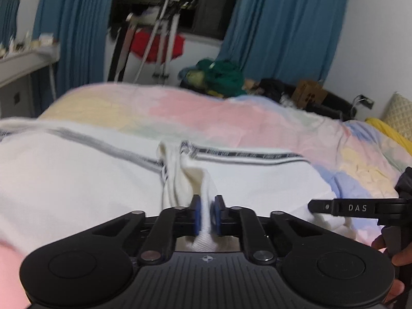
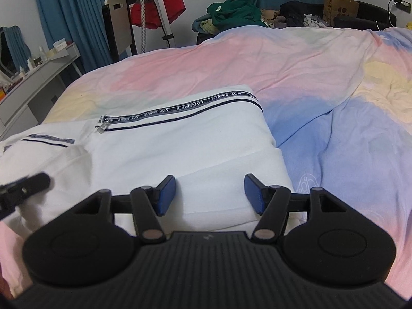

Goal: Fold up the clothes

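A white garment (image 1: 77, 180) with a dark lettered stripe lies spread on the bed. My left gripper (image 1: 206, 213) is shut on a bunched fold of its white cloth, lifted slightly off the bed. In the right wrist view the garment (image 2: 167, 149) lies partly folded, stripe reading NOT-SIMPLE near its far edge. My right gripper (image 2: 209, 195) is open and empty, its blue pads (image 2: 166, 195) hovering just above the garment's near folded edge. The right gripper's finger shows at the right of the left wrist view (image 1: 347, 208). The left gripper's tip shows at the left of the right wrist view (image 2: 23, 185).
The bed has a pastel pink, blue and yellow cover (image 2: 309, 77). A pile of green clothes (image 2: 231, 13), a paper bag (image 2: 340, 7) and a drying rack with a red item (image 2: 157, 7) stand beyond the bed. A desk (image 2: 38, 77) is at the left.
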`<state>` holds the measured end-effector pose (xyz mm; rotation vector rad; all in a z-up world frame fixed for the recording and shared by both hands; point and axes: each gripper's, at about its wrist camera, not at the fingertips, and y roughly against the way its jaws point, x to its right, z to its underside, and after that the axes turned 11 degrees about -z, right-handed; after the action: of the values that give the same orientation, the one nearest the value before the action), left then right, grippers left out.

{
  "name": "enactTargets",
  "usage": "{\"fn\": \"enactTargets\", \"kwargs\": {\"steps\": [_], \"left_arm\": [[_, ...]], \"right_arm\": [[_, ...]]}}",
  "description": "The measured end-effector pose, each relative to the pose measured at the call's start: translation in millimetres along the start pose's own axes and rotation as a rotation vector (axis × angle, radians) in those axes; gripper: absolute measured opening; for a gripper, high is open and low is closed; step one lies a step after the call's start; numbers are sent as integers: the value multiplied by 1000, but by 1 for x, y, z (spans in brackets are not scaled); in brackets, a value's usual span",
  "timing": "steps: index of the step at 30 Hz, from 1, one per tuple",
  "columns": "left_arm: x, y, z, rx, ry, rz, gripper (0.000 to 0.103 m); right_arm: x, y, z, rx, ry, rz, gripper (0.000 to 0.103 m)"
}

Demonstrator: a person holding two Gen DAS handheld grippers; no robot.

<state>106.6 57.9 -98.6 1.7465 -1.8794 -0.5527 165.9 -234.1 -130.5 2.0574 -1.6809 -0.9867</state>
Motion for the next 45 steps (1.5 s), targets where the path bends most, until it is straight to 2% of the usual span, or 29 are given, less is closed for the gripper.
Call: {"fn": "enactTargets", "kwargs": {"steps": [5, 8, 12, 17, 20, 22, 23, 24, 26, 27, 28, 31, 34, 39, 41, 45], "left_arm": [[-2, -8, 13, -123, -3, -75, 6], [2, -20, 19, -139, -34, -101, 6], [0, -20, 18, -121, -15, -86, 7], [-2, -10, 14, -77, -9, -73, 11], [-2, -1, 13, -47, -16, -76, 22], [-3, 7, 12, -32, -18, -97, 41], [-5, 11, 12, -32, -8, -108, 44], [-9, 15, 12, -33, 13, -112, 50], [-17, 23, 11, -39, 60, -123, 68], [-21, 26, 10, -45, 86, -141, 82], [-25, 29, 10, -50, 108, -164, 85], [-37, 38, 7, -68, 173, -234, 86], [-56, 47, 3, -90, 263, -246, 87], [-100, 54, 0, -150, 478, -265, 91], [-118, 48, 3, -195, 559, -271, 91], [-150, 20, 7, -276, 689, -342, 90]], "right_arm": [[0, 7, -2, 27, 2, -3, 62], [-5, 7, -2, 37, 48, 9, 61], [-4, -9, 6, -1, 70, 20, 62], [-2, -11, 9, 13, 54, 17, 63], [-3, -11, 10, 18, 64, 19, 63], [-4, -11, 9, 16, 60, 23, 63], [-5, -11, 9, 14, 57, 25, 63], [-5, -11, 8, 12, 56, 26, 63], [-4, -9, 7, 11, 54, 21, 63], [-3, -9, 7, 10, 52, 16, 63], [-2, -7, 7, 9, 45, 10, 63], [3, -2, 7, 9, 22, -12, 62], [10, 3, 6, 8, -10, -31, 61], [15, 7, 5, 9, -50, -48, 61], [13, 7, 5, 6, -40, -43, 61], [12, 6, 5, 3, -28, -37, 62]]}}
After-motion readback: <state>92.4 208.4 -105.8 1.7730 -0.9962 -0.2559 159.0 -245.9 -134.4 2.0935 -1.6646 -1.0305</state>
